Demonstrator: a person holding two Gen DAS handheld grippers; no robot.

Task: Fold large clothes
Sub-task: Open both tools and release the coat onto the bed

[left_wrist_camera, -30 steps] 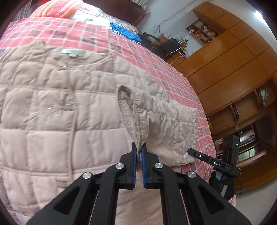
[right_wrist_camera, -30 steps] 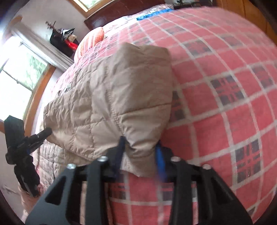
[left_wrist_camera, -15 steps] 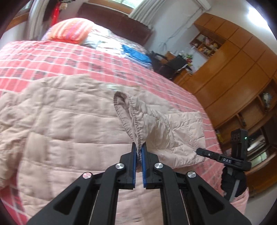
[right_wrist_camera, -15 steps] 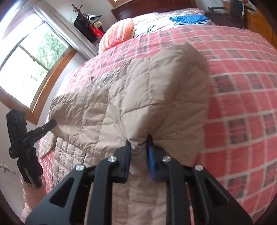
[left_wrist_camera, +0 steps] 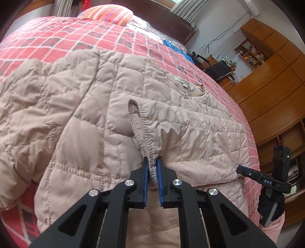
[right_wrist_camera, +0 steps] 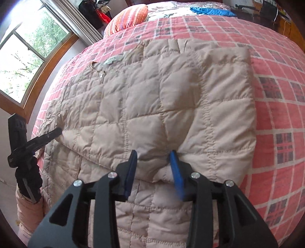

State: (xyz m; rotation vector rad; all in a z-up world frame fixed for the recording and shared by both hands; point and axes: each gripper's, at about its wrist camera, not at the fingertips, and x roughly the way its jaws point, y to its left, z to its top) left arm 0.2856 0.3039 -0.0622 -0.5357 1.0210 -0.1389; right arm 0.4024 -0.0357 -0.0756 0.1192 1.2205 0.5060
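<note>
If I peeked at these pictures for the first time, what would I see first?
A big puffy beige jacket spread over a red checked bedspread. The left gripper pinches its stitched cuff, while the right gripper stands open around a folded sleeve. At the head of the bed lies an orange striped pillow.

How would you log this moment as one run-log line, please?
left gripper: shut on sleeve cuff | right gripper: open, astride folded sleeve | quilted jacket: lying on plaid bedspread
</note>
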